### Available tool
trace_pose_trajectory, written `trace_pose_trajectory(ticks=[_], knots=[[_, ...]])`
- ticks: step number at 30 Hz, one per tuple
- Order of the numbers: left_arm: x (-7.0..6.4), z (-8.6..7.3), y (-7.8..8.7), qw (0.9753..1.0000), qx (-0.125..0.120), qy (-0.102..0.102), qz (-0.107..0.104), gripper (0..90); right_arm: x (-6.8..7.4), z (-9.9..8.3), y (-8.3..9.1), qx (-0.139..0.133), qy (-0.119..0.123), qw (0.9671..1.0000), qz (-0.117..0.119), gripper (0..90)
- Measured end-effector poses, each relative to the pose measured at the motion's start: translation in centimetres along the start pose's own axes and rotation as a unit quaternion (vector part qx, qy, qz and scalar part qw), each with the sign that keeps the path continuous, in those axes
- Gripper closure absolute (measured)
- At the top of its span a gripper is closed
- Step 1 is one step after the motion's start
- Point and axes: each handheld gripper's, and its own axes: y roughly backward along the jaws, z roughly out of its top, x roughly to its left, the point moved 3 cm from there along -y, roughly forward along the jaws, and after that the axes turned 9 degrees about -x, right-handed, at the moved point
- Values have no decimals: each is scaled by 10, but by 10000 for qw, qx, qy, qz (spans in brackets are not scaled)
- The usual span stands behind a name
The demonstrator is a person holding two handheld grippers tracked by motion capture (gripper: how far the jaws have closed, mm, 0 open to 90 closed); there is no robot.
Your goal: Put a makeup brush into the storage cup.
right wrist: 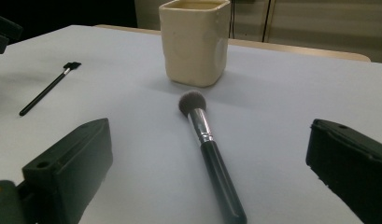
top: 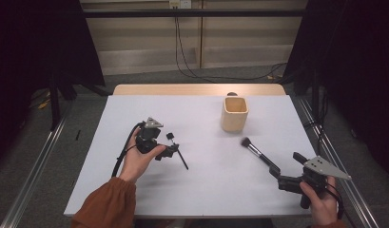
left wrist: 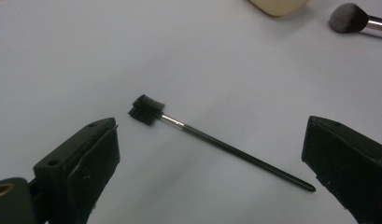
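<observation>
A thin black spoolie brush (top: 179, 152) lies on the white table (top: 135, 190), with its bristle head (left wrist: 146, 110) pointing away. My left gripper (top: 168, 146) hovers right at it, open, and the brush (left wrist: 226, 148) lies across the gap between the jaws (left wrist: 210, 125), untouched. A larger powder brush (top: 259, 154) with a black handle and silver ferrule lies right of centre, its fluffy head (right wrist: 192, 101) toward the cream cup (top: 235, 114). My right gripper (top: 286, 170) sits just behind its handle end, open, with the handle (right wrist: 221, 179) between the jaws (right wrist: 209, 127).
The cream square cup (right wrist: 194, 41) stands upright at the back right, open side up. The table's right edge (top: 316, 156) runs close to my right hand. Metal rails and cables lie on the floor around the table.
</observation>
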Motion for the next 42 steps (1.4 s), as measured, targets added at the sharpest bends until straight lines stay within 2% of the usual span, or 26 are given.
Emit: trace_pose_trajectory(ticks=[2,5,6,7,10,12,13,16,18,21,23,24,26,28,29,30,33,37,38,39,40,42], knots=[[0,4,-2,9998,169,73,-14,56,0,0,0,-3,-1,10000,8,2],[0,6,-5,9995,297,10,63,60,0,0,0,3,-1,10000,1,2],[0,6,-7,9990,436,123,44,61,0,0,0,10,-25,10000,6,2],[0,6,-7,9990,436,123,44,61,0,0,0,10,-25,10000,6,2],[-1,7,-11,9975,655,255,74,66,0,0,0,18,-30,10000,4,2],[0,8,-13,9949,944,343,30,75,0,0,0,17,-25,10000,5,2],[0,8,-13,9949,944,343,30,78,0,0,0,17,-25,10000,5,2],[0,7,-17,9910,1281,338,170,80,0,-1,0,29,-43,10000,2,2],[1,7,-19,9890,1437,322,163,80,0,-1,0,27,-26,10000,2,2],[2,9,-20,9875,1535,273,223,81,0,-1,0,28,-27,10000,-1,2],[2,12,-22,9845,1709,243,299,81,0,-1,0,31,-28,10000,-5,2],[2,12,-22,9845,1709,243,299,81,0,-1,0,36,-22,10000,-2,2],[1,14,-24,9820,1852,222,299,85,0,-1,0,44,-12,10000,3,2],[-1,17,-26,9814,1863,256,375,98,0,-1,0,45,-9,10000,5,2],[-3,17,-29,9786,2007,327,317,100,0,-1,0,44,-8,10000,5,2],[-3,17,-29,9786,2007,327,317,100,0,-1,0,44,-8,10000,5,2],[-4,16,-35,9706,2350,376,348,98,0,-1,0,48,-11,10000,6,2],[-7,14,-43,9627,2670,176,391,82,0,-1,0,57,-16,10000,21,2],[-7,14,-45,9606,2739,185,430,83,0,-1,1,58,-17,10000,26,2],[-9,13,-48,9595,2772,203,463,83,0,-1,1,56,-13,10000,22,2],[-9,13,-48,9595,2772,203,463,83,0,-1,1,56,-13,10000,22,2],[-10,13,-50,9571,2853,198,471,81,-1,-2,0,71,0,10000,11,2]])
